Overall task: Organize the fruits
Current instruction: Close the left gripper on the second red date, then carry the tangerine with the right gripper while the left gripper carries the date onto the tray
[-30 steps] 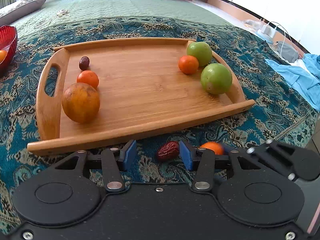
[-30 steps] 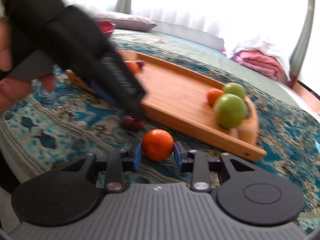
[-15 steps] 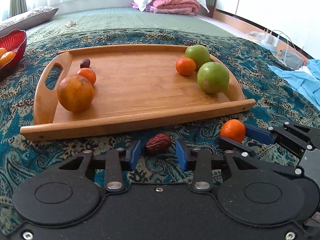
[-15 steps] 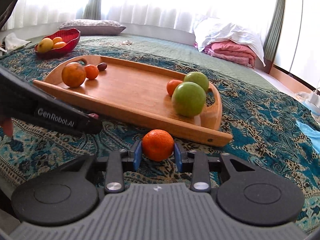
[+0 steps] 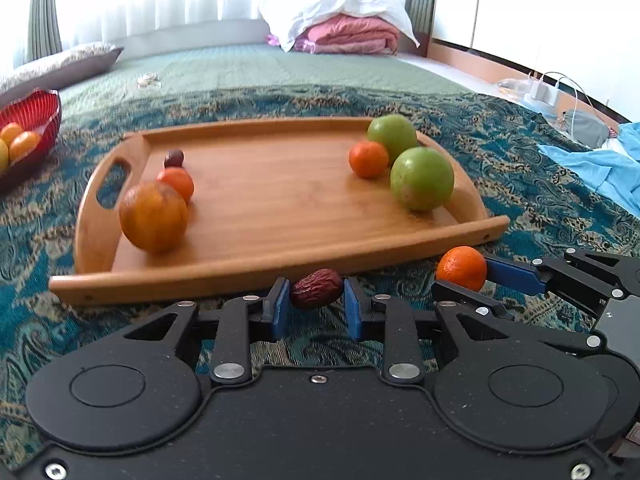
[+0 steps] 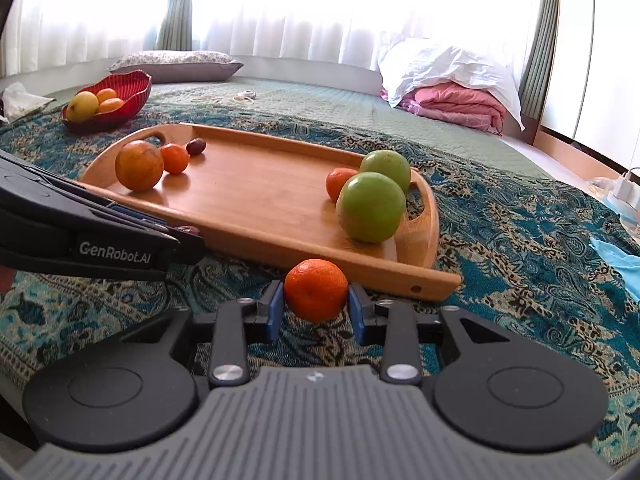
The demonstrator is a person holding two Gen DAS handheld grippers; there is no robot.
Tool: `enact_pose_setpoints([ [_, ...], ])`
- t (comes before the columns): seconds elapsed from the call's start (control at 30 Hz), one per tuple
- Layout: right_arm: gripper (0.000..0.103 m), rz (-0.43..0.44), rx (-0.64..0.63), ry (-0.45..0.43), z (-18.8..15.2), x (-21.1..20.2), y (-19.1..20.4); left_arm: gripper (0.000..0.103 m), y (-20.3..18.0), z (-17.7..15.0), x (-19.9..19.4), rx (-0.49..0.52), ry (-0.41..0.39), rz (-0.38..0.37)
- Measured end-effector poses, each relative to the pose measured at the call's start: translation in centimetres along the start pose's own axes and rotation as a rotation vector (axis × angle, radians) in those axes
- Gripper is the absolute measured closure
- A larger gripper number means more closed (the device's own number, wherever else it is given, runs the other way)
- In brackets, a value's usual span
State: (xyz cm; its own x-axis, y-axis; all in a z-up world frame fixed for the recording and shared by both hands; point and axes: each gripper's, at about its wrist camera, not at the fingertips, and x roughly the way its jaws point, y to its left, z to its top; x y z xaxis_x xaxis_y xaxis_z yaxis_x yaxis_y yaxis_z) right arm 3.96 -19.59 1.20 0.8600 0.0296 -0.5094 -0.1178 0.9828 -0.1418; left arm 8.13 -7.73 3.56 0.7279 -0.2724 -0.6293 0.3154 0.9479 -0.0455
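Note:
A wrinkled red date (image 5: 317,289) lies on the patterned blanket just before the wooden tray (image 5: 280,266). My left gripper (image 5: 316,294) is closing on it, and both blue pads touch its ends. My right gripper (image 6: 316,300) is shut on a small tangerine (image 6: 316,290), held slightly above the blanket near the tray's front right corner. On the tray's left sit a large orange (image 5: 153,216), a tangerine (image 5: 176,183) and a dark date (image 5: 174,158). On its right are a tangerine (image 5: 368,159) and two green apples (image 5: 422,178).
A red bowl (image 6: 108,100) with yellow and orange fruit stands far left on the bed. A grey pillow (image 6: 176,65) and folded pink bedding (image 6: 456,106) lie at the back. Blue cloth (image 5: 592,168) and chargers with cables (image 5: 544,94) are at the right.
The left jaws narrowed from wide apart to touching the date, and the left gripper shifted so the date sits centred. The right gripper kept the tangerine and rolled level.

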Motion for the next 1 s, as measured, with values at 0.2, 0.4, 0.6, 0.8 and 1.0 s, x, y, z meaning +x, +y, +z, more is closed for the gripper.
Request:
enact_pose_setpoints([
  [0.2,0.063,-0.007,0.012,-0.023,0.8,0.0,-0.4,0.075,0.1,1.2,-0.8,0.018,-0.051,0.016],
  [0.4,0.063,-0.007,0.028,-0.044,2.1,0.6,-0.6,0.075,0.9,2.8,-0.8,0.01,-0.085,0.035],
  [0.6,0.063,0.003,0.035,-0.061,3.6,1.7,-0.6,0.075,2.3,4.2,-0.2,-0.015,-0.114,0.037],
  [0.8,0.063,0.019,0.062,-0.063,5.0,3.3,-0.5,0.075,4.0,5.2,1.1,-0.067,-0.126,0.035],
  [1.0,0.063,0.033,0.09,-0.04,6.2,5.5,-0.3,0.075,5.0,5.6,3.0,-0.079,-0.119,0.047],
])
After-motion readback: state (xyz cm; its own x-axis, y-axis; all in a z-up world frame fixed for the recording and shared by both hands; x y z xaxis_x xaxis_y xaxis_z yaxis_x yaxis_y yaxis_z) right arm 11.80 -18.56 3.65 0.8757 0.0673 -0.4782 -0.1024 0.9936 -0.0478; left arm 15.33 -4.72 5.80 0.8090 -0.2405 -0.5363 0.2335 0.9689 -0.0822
